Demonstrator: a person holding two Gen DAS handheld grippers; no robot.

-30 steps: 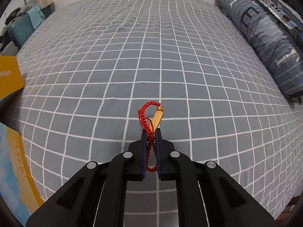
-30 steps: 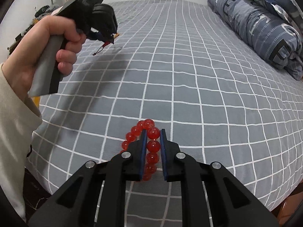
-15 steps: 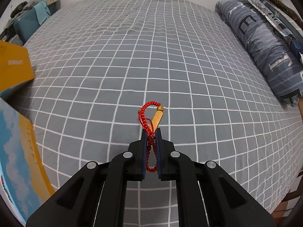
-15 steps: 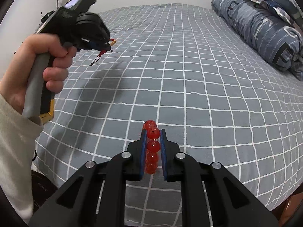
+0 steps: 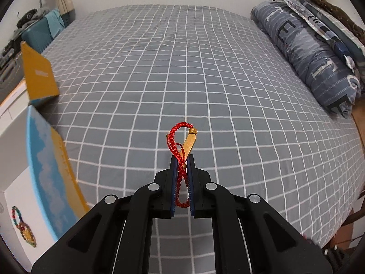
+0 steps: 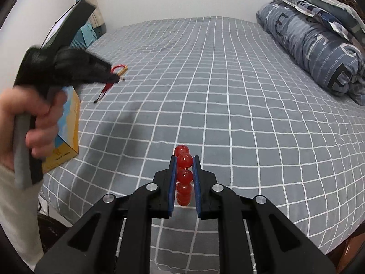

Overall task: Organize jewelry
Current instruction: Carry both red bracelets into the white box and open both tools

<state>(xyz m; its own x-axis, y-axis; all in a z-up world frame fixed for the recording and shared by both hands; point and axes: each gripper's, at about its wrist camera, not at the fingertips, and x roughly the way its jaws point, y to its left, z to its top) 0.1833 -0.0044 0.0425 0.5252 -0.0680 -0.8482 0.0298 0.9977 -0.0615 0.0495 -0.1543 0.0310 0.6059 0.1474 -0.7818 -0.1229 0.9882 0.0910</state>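
Left-wrist view, from left to right. At the far left stands an open box [image 5: 49, 173] with a blue-and-yellow flap; on its white inner floor lies a multicoloured bead bracelet [image 5: 24, 227]. A second yellow flap [image 5: 38, 77] rises behind it at the edge of the bed [image 5: 205, 68], which is covered in a grey sheet with a white grid. At centre, your left gripper [image 5: 182, 158] is clenched on a red braided bracelet [image 5: 180, 157]: the cord is pinched between the blue pads, one loop with a pale wooden piece standing out past the fingertips, the other loop hanging back between the jaws. At right, a rolled blue-grey quilt [image 5: 314, 57] lies along the bed's edge.

Right-wrist view, from left to right. Your left hand [image 6: 29, 123], in a pale sleeve, holds the other gripper's handle above the box, the red cord dangling from its tip clear of the sheet. At centre, your right gripper [image 6: 184, 159] grasps a red bead bracelet [image 6: 183, 175], its beads stacked in a line between the pads, above the sheet.
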